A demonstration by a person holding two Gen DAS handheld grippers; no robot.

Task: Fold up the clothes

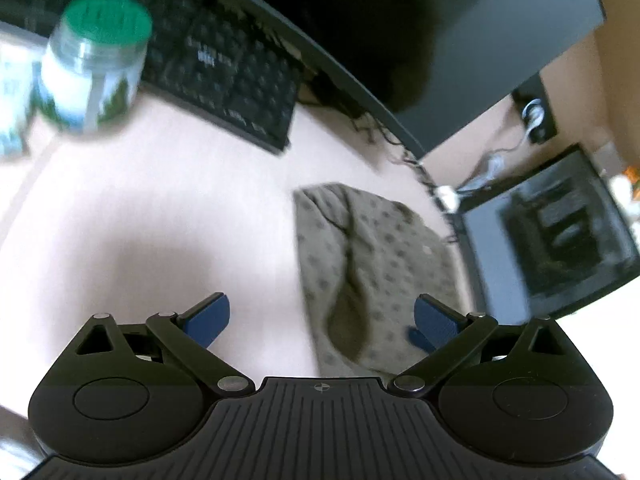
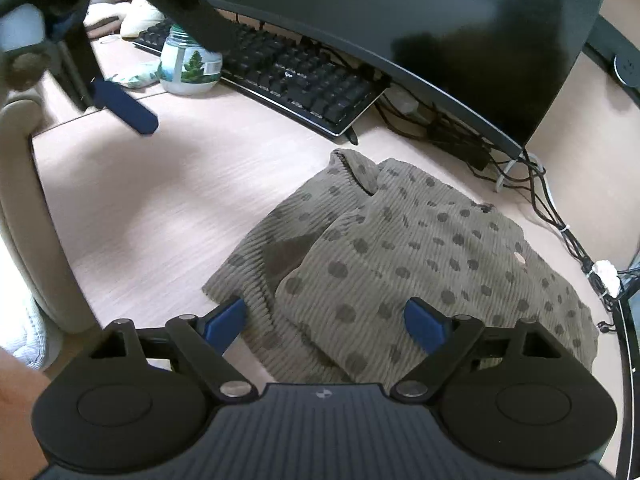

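A grey-green ribbed garment with dark dots [image 2: 400,256] lies folded and rumpled on the light wooden desk [image 2: 160,184]. It also shows in the left wrist view [image 1: 372,264], blurred. My right gripper [image 2: 324,324] is open and empty, low over the garment's near edge. My left gripper [image 1: 322,320] is open and empty, held above the desk just left of the garment. The left gripper also shows in the right wrist view at the upper left, one blue finger [image 2: 124,106] visible.
A black keyboard [image 2: 300,80] lies behind the garment, under a large dark monitor [image 2: 400,20]. A green-lidded clear jar [image 2: 188,68] stands at the far left. Black cables [image 2: 500,160] run along the right. A beige chair arm [image 2: 24,208] sits left.
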